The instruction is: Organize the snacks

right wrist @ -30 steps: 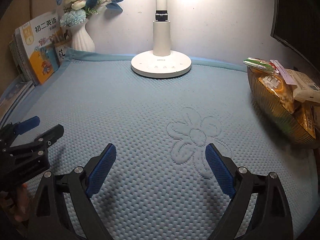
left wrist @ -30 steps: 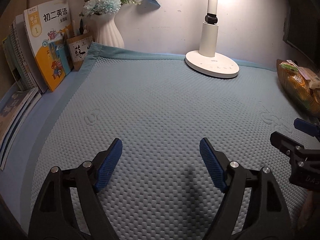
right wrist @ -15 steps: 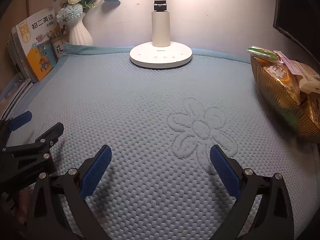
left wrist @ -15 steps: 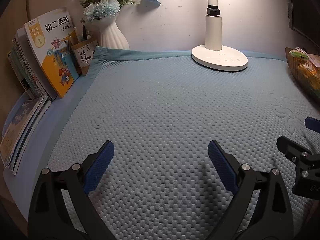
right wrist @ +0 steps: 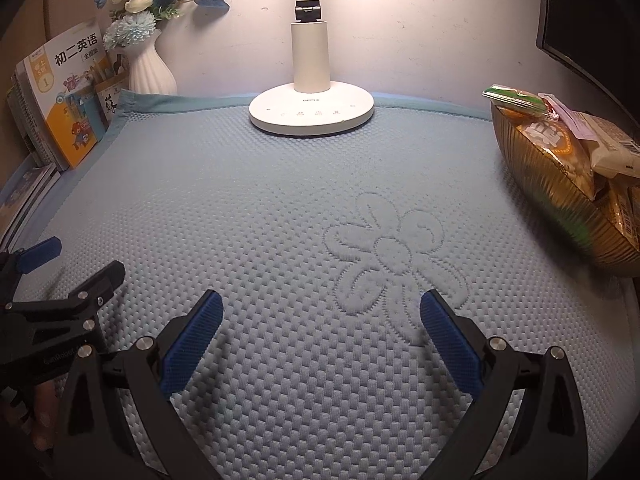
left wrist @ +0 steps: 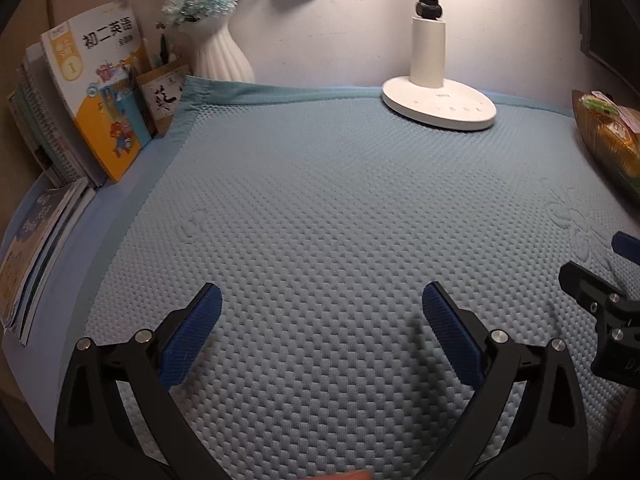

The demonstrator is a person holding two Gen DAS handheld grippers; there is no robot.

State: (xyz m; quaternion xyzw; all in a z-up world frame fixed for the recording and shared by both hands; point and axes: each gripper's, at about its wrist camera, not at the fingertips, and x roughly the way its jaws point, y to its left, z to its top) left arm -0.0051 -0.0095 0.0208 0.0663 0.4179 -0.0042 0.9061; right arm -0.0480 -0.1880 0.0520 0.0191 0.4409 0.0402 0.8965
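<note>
The snacks (right wrist: 568, 148) — wrapped packets in green, orange and pale wrappers — are heaped in a ribbed gold bowl (right wrist: 548, 200) at the right edge of the blue textured mat (right wrist: 280, 208), well apart from both grippers. The right gripper (right wrist: 318, 334) hovers over the mat's near edge beside an embossed flower (right wrist: 394, 256), jaws spread wide and holding nothing, and the left gripper (left wrist: 322, 328) hangs likewise wide open and empty over the near-left part of the mat. At the far edge stands a white lamp (right wrist: 312, 108), with a white vase (right wrist: 150, 70) of flowers at the far-left corner and books (left wrist: 96, 92) leaning along the left edge.
</note>
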